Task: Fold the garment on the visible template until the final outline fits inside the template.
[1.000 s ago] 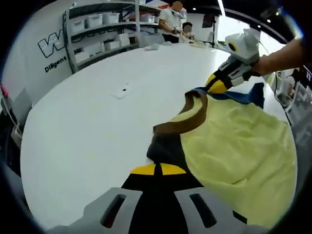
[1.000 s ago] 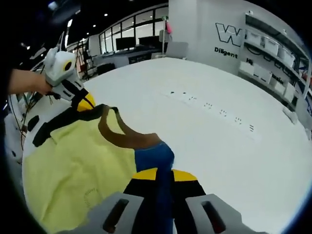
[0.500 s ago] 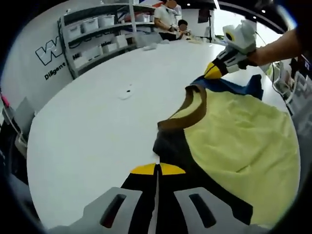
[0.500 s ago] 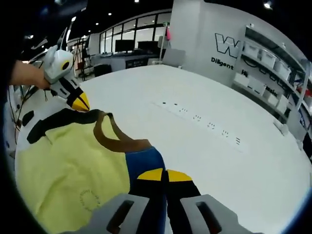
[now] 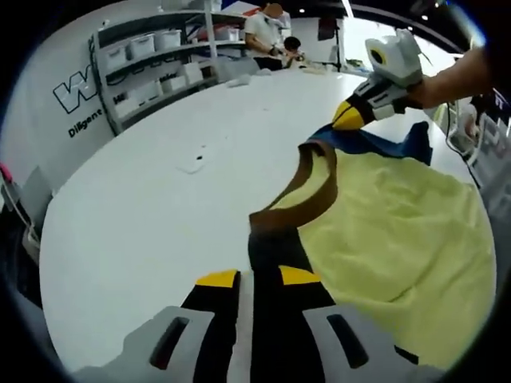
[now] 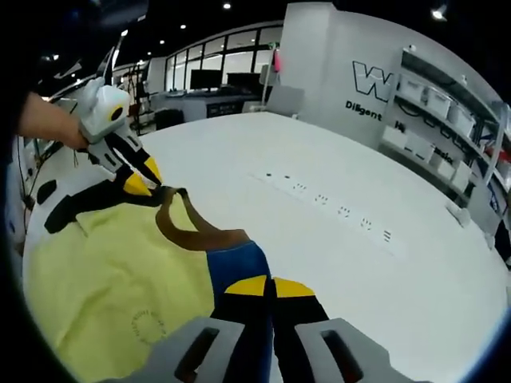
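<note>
Your left gripper [image 5: 257, 281] spread its jaws, loosing the shirt [image 5: 399, 231] draped ahead; your right gripper [image 6: 268, 289] stayed pinched on its blue shoulder. That corner looked placed.

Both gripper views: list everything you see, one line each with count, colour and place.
Shirt: one, pale yellow with brown collar, one black sleeve and one blue; lying on the table, stretched between the two grippers.
Table: one, white, large; under the shirt.
Power strip: one, white, on the table beyond the shirt in the right gripper view.
Shelves: one unit, grey with white bins, against the wall by the logo.
People: two, at the table's far end in the left gripper view.
Left gripper: black with yellow tips, jaws parted with the black sleeve between them.
Right gripper: black with yellow tips, shut on the blue sleeve.
Hand: holding the left gripper.
</note>
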